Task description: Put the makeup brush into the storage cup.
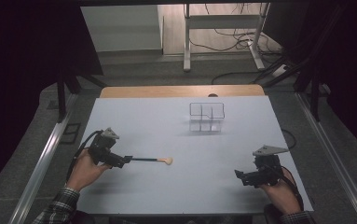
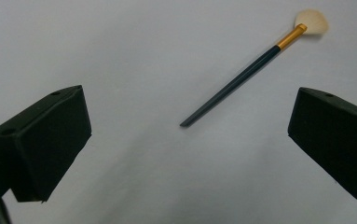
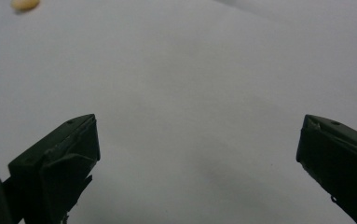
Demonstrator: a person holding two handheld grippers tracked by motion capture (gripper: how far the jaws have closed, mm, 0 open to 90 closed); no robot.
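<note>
A makeup brush (image 1: 150, 160) with a dark handle, gold ferrule and pale bristles lies flat on the white table (image 1: 176, 186), bristles pointing right. In the left gripper view the makeup brush (image 2: 241, 77) lies ahead of the jaws, its handle end between them but farther off. My left gripper (image 1: 126, 160) is open, just left of the handle end, touching nothing. My right gripper (image 1: 239, 175) stands open over bare table at the front right, far from the brush. The pale bristle tip (image 3: 25, 4) shows at the top left of the right gripper view.
A clear plastic organizer (image 1: 206, 116) with small compartments stands at the back middle of the table. Metal rails run along both table sides. A desk frame and cables sit on the floor beyond the table's far wooden edge (image 1: 181, 91).
</note>
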